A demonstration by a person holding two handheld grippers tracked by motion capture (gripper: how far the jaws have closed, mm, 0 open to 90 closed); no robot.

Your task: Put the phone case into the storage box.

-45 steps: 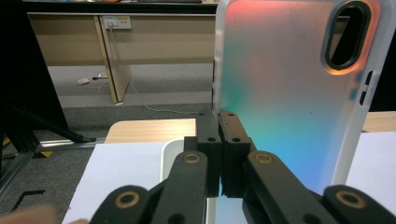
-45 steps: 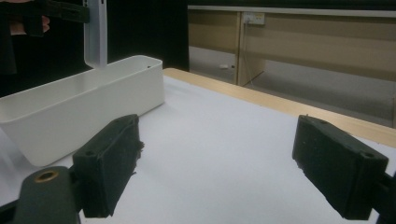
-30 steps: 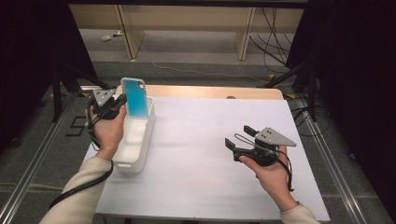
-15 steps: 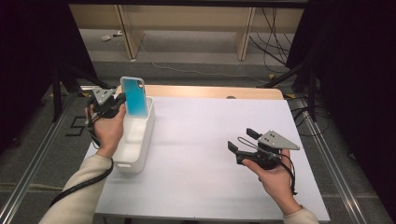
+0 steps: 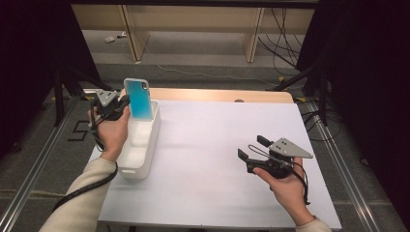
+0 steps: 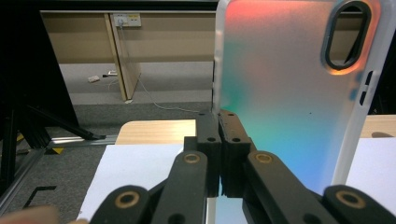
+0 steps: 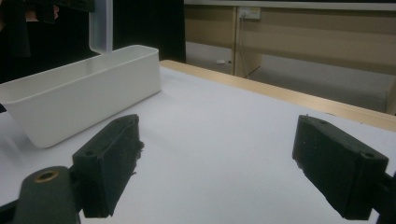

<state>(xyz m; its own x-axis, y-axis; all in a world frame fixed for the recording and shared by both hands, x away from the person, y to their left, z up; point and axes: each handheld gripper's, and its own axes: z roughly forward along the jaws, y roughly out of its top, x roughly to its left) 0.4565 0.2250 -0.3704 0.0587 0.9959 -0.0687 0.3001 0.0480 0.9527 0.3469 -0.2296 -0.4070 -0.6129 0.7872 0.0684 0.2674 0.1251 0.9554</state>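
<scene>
Drawn back toward the person, the right gripper (image 5: 252, 149) gapes empty. Left gripper (image 6: 219, 140) pinches the phone case (image 5: 139, 98) upright, long axis vertical, above the white bin (image 5: 145, 145); its camera cutout (image 6: 346, 36) shows up close.

**White-topped table with one bin at its left edge**

The table (image 5: 227, 159) has a white surface running to its left, right and near edges, with a strip of light wood (image 5: 217, 94) showing along the far edge. In the right gripper view that wooden strip (image 7: 299, 95) borders the white top on the far side. A white rectangular bin (image 5: 143, 145) rests directly on the table along the left edge, its long side running from near the far left corner toward the near edge. The same bin (image 7: 79, 91) sits open-topped on the white surface.
</scene>
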